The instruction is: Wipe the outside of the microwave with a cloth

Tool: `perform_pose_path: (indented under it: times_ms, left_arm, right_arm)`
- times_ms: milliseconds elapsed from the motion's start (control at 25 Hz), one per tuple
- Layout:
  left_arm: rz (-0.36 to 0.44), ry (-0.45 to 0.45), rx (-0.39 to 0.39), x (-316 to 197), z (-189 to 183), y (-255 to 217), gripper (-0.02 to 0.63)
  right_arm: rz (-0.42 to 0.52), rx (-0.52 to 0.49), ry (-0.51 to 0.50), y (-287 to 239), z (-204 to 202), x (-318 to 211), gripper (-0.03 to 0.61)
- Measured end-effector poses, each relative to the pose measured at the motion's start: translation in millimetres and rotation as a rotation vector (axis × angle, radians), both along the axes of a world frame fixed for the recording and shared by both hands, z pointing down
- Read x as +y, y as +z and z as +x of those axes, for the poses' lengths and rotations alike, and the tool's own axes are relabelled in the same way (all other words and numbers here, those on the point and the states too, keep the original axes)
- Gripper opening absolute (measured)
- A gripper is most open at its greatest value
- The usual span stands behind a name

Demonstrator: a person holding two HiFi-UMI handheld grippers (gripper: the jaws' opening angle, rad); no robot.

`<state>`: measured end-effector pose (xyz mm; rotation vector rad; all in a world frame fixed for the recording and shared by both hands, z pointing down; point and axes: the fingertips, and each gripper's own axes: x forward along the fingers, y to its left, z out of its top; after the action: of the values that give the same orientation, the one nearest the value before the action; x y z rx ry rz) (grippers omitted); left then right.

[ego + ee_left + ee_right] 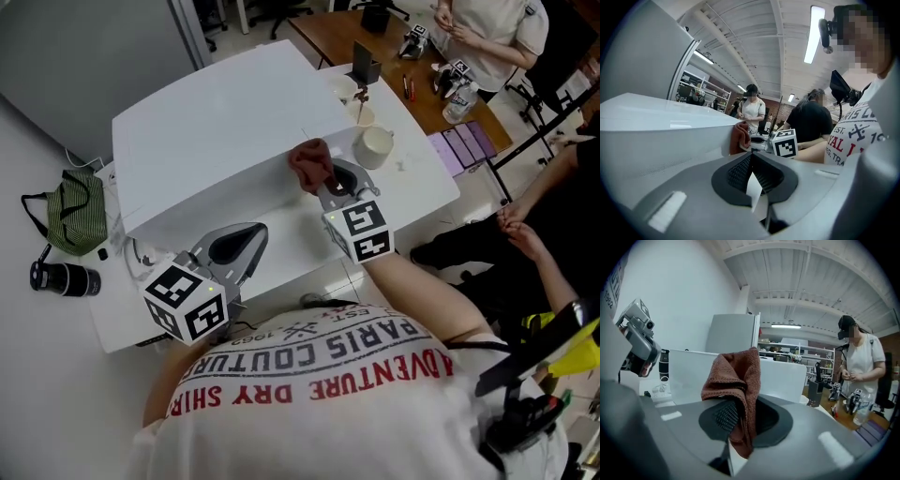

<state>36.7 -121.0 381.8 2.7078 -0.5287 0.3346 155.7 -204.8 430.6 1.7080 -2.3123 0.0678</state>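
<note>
right gripper (323, 183) is clamped on a bunched-up reddish-brown terry cloth (309, 164). its own view shows the fabric pinched between the two dark ribbed pads (723, 417), with most of it flopping up and over the top of the jaws. in the head view the cloth sits right at the front upper edge of the big white boxy microwave (216, 131), toward its right-hand end, and looks to be touching that edge. the left gripper's view backs this up, with the cloth (739, 137) tucked against the microwave's (656, 117) front corner.

left gripper (262, 228) has its jaws closed tip to tip with nothing between them (750, 157). it's low down in front of the microwave, near the left part of the front face, over the white table (422, 178). can't tell if it actually touches the microwave.

other stuff: a white ceramic mug (375, 145) stands on the table just beside the microwave's right end, near the cloth. on the floor to the left there's a green striped fabric bag (75, 211) and a black cylindrical camera lens (64, 278), both well apart from the table.
</note>
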Motion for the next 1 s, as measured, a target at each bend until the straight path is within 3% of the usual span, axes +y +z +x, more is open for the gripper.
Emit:
perform_pose_path:
  times_ms: [280,440,640,840,1000]
  left_arm:
    - [-0.001,-0.027,0.002,3,-6,2,0.006]
    - [-0.019,-0.058,0.012,8,-22,6,0.006]
    - [-0.043,-0.131,0.001,19,-51,12,0.006]
    - [-0.06,-0.229,-0.012,31,-96,23,0.006]
    - [-0.071,-0.333,-0.014,38,-140,30,0.006]
  right_arm:
    - [-0.008,-0.037,-0.009,0,0,5,0.054]
    - [0.065,0.003,-0.097,-16,-25,31,0.054]
    - [0.122,-0.045,-0.322,-27,-103,65,0.054]
    - [0.077,-0.095,-0.523,-8,-196,75,0.054]
    - [0.051,-0.12,-0.628,12,-263,70,0.054]
